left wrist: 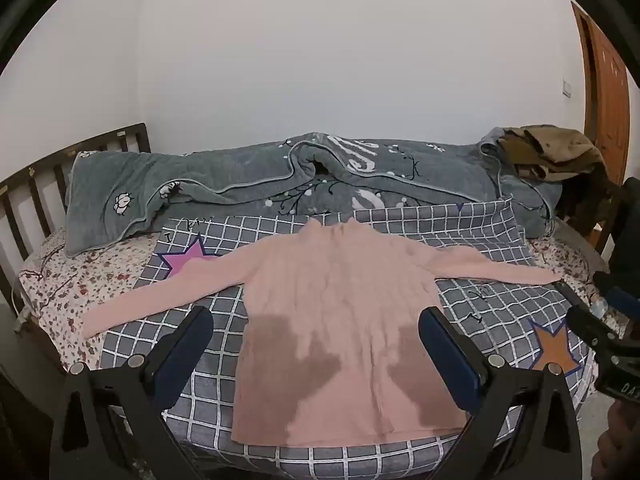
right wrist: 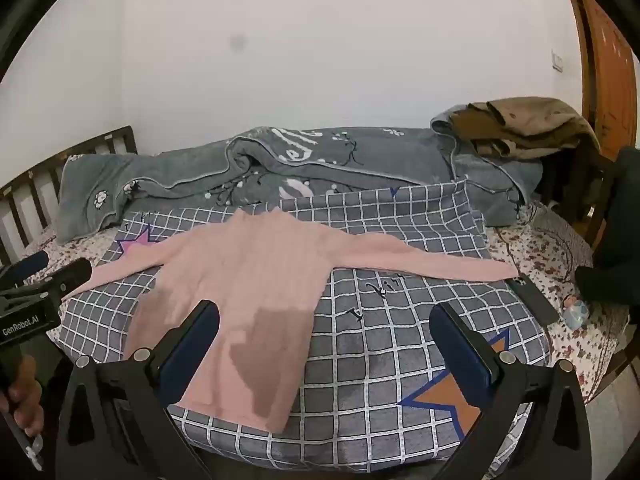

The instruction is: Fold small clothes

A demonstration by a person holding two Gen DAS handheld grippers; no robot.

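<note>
Both grippers stand with their fingers spread wide and nothing between the pads: the left gripper (left wrist: 316, 344) hangs over the lower part of the sweater, and the right gripper (right wrist: 326, 340) hangs over the sweater's right edge and the checked cloth beside it. Under them is the bed (left wrist: 60, 280), with a flowered sheet and a dark wooden headboard (left wrist: 48, 172) at the left. A grey blanket (left wrist: 260, 176) lies bunched along the wall side. A grey checked cloth (left wrist: 472, 224) with star prints is spread on top. On it the pink sweater (left wrist: 340, 292) lies flat, both sleeves stretched out sideways. A brown garment (right wrist: 528, 124) sits heaped at the far right. A small figurine (right wrist: 575, 312) stands on the sheet.
</note>
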